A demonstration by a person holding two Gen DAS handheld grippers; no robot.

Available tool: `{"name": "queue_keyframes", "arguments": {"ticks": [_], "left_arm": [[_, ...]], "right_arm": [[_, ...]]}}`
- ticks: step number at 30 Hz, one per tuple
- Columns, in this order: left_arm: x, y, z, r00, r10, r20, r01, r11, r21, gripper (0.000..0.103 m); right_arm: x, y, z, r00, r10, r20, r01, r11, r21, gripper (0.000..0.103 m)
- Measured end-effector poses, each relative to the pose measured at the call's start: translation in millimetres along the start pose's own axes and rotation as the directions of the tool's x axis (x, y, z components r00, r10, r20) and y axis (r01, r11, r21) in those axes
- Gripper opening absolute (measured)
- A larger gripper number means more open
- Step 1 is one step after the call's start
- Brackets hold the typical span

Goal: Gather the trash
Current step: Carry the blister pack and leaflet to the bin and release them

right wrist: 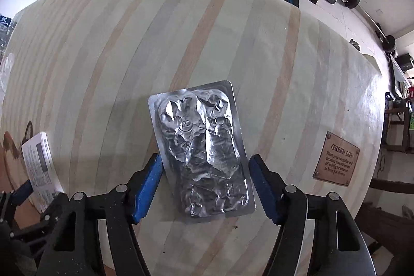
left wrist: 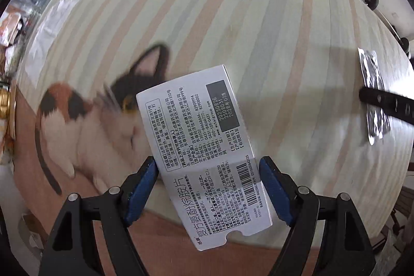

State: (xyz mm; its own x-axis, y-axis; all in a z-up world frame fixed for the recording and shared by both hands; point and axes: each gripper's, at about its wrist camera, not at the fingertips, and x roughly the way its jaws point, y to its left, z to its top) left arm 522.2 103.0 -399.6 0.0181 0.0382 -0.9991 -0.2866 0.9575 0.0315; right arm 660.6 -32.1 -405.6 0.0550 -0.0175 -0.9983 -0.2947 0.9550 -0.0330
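Now my left gripper (left wrist: 208,188) points down, jaws apart around the medicine box (left wrist: 204,154), which runs lengthwise away from me. My right gripper (right wrist: 205,186) points down too, open around the long foil pill pack (right wrist: 201,149).

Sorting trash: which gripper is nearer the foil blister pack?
Right gripper straddles the foil blister pack. Left gripper sits off to its side, around the medicine box.

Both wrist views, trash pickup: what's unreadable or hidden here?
- Left wrist view: cat print on the tablecloth is motion-blurred, part hidden behind the medicine box.
- Left wrist view: blister pack is crossed by the other gripper's finger.
- Right wrist view: box is partly cut off by gripper parts; its print is too small.
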Motion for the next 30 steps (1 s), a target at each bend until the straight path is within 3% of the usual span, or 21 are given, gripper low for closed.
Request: {"name": "queue_keyframes", "arguments": {"ticks": [3, 8, 12, 16, 19, 22, 24, 30], "left_arm": [[-0.9, 5.7, -26.8, 1.000, -0.021, -0.020, 0.020, 0.999, -0.027, 0.078], [-2.0, 0.7, -57.7, 0.997, -0.057, -0.050, 0.055, 0.998, -0.033, 0.078], [5.9, -9.8, -62.4, 0.996, -0.050, -0.080, 0.049, 0.999, -0.015, 0.080], [9.3, -37.3, -53.6, 0.995, -0.047, -0.088, 0.044, 0.998, -0.033, 0.080], [7.7, -34.5, -42.5, 0.996, -0.048, -0.078, 0.045, 0.998, -0.041, 0.079], [3.9, -13.1, -62.0, 0.997, -0.055, -0.053, 0.053, 0.998, -0.043, 0.077], [-2.8, -10.8, -69.4, 0.997, -0.062, -0.036, 0.061, 0.997, -0.038, 0.077], [-41.4, -0.2, -84.3, 0.997, -0.054, 0.057, 0.057, 0.997, -0.042, 0.077]], "right_arm": [[1.1, 3.2, -22.3, 1.000, 0.004, -0.029, -0.004, 1.000, -0.014, 0.070], [3.5, 0.4, -90.2, 0.994, 0.033, -0.107, -0.032, 0.999, 0.009, 0.070], [6.6, 0.7, -124.8, 0.990, 0.032, -0.134, -0.026, 0.999, 0.043, 0.070], [10.7, 9.6, -125.7, 0.990, 0.003, -0.144, 0.003, 0.999, 0.045, 0.073], [13.5, 11.8, -125.2, 0.989, 0.007, -0.145, 0.001, 0.999, 0.053, 0.076], [20.9, -10.8, -116.5, 0.993, 0.011, -0.117, -0.006, 0.999, 0.044, 0.074], [10.2, -18.5, -129.6, 0.994, 0.018, -0.106, -0.013, 0.999, 0.042, 0.070], [-15.6, -15.1, -147.2, 0.996, 0.061, -0.062, -0.059, 0.998, 0.036, 0.070]]}}
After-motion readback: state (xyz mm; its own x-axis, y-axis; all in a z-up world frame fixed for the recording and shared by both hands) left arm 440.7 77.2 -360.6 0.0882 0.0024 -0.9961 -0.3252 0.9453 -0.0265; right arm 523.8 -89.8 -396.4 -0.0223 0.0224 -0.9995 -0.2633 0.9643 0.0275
